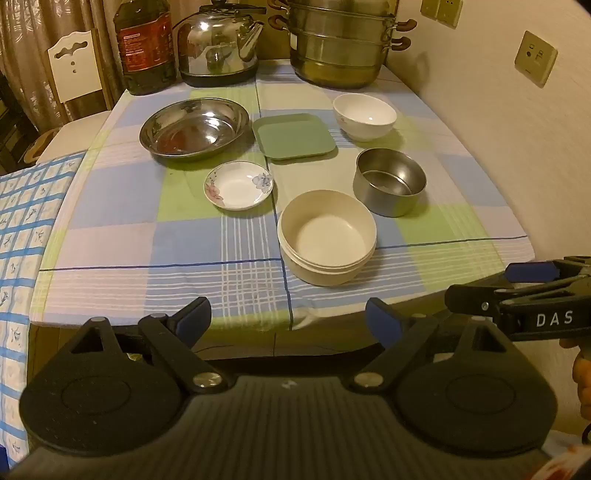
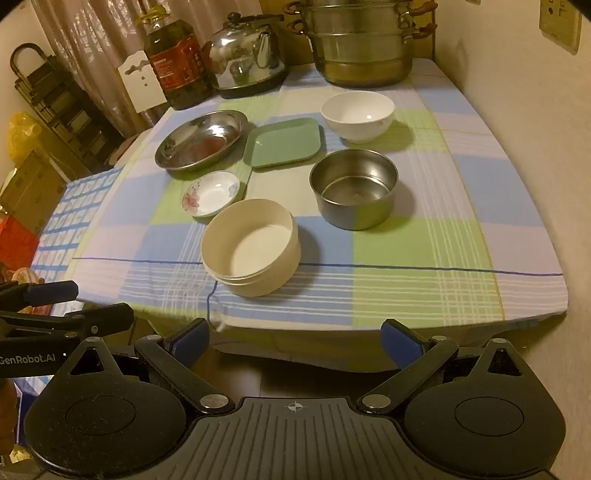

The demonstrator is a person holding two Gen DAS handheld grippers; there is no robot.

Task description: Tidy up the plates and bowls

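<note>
Ahead, beyond both spread, empty grippers: round cream plastic bowl (image 2: pixel 251 247) nearest, forward of right gripper (image 2: pixel 295 341). Left gripper (image 1: pixel 288 319) equally short of table edge.

1. We've got a big oil bottle (image 1: pixel 144 48) with a red label at the back left of the table, standing just beside a shiny steel kettle (image 1: pixel 221 42).
2. Right of the kettle we see a stacked steel steamer pot (image 1: pixel 341 44) with brown handles, tucked into the back corner.
3. The table wears a checked tablecloth (image 1: pixel 122 206) in blue, green and lilac.
4. A white chair back (image 1: pixel 74 70) shows behind the table's left side, in front of patterned curtains (image 1: pixel 33 33).
5. We spot wall sockets (image 1: pixel 535 57) on the right wall.
6. A blue-and-white patterned cloth (image 1: pixel 18 229) hangs at the left.
</note>
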